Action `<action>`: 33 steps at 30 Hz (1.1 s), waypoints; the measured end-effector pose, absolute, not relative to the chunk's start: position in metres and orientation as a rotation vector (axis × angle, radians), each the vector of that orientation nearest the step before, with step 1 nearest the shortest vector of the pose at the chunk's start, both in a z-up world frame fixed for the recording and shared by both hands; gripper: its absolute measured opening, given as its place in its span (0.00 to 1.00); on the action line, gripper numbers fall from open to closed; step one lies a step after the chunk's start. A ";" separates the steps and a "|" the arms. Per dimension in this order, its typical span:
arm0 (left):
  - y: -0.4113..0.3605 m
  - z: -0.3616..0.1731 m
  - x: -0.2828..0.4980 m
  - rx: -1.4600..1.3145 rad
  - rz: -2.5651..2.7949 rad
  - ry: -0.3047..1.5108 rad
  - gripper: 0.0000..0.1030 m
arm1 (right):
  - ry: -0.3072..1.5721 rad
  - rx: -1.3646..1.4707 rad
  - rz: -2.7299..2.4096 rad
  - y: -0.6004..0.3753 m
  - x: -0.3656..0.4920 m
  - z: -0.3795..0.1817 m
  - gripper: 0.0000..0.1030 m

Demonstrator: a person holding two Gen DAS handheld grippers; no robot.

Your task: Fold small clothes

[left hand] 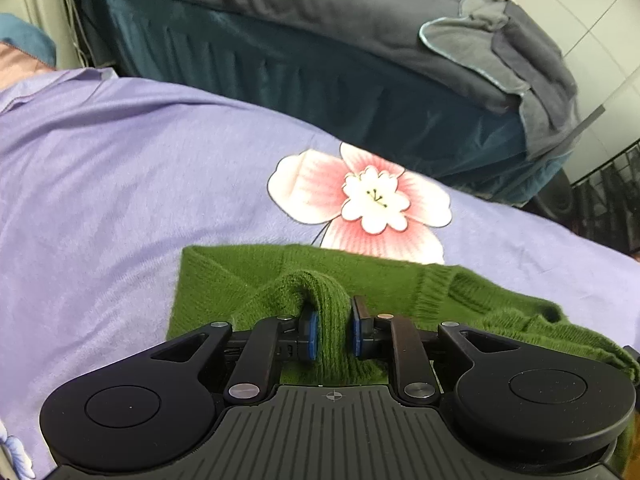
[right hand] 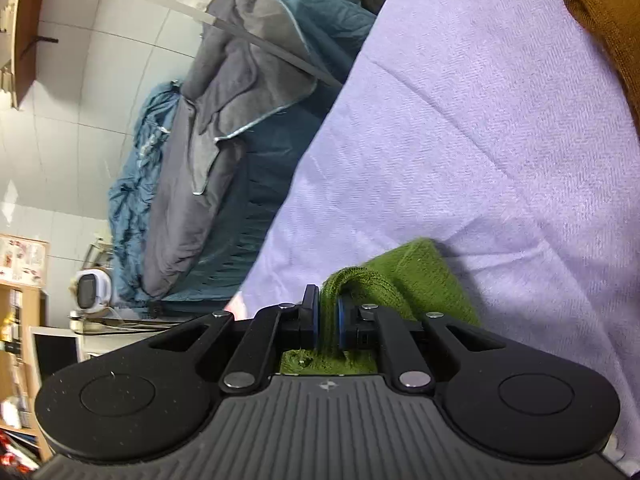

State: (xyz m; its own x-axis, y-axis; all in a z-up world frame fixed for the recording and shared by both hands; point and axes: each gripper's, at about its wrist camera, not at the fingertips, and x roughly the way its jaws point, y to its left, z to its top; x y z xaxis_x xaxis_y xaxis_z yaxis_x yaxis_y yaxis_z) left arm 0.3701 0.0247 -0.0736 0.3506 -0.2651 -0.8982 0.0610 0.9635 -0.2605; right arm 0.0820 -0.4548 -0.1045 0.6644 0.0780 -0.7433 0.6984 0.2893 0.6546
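We hold the green knit garment [left hand: 248, 284], which lies low in the frame on the purple bedsheet [left hand: 100, 168]. The left gripper [left hand: 334, 330] pinches a raised fold. The right gripper [right hand: 328, 316] clamps another fold at lower centre.

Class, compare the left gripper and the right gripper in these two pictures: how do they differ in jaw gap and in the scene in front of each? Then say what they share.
The left gripper has its jaws wider apart, around a thick fold of the green knitted garment; the right gripper is pinched almost shut on a thinner fold. A pink flower print lies ahead of the left gripper; plain lilac sheet lies ahead of the right gripper. Both hold the same green garment.
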 end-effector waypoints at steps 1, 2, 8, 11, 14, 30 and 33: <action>0.023 -0.075 0.369 -0.183 -0.212 1.190 0.64 | 0.772 1.229 -0.474 -0.456 0.082 -0.106 0.12; 0.021 -0.076 0.369 -0.169 -0.214 1.191 0.65 | 0.773 1.231 -0.482 -0.457 0.082 -0.108 0.14; 0.026 -0.074 0.373 -0.178 -0.233 1.211 0.71 | 0.727 1.132 -0.551 -0.469 0.076 -0.092 0.55; 0.033 -0.071 0.376 -0.218 -0.248 1.224 0.76 | 0.718 1.112 -0.539 -0.476 0.072 -0.082 0.54; 0.042 -0.068 0.380 -0.295 -0.280 1.245 1.00 | 0.742 1.016 -0.486 -0.469 0.073 -0.066 0.54; 0.051 -0.027 0.268 0.148 -0.368 0.977 1.00 | 1.066 0.021 0.009 -0.281 0.060 -0.051 0.48; 0.054 -0.053 0.243 0.225 -0.365 1.038 1.00 | 1.122 -0.064 -0.020 -0.276 0.039 -0.061 0.47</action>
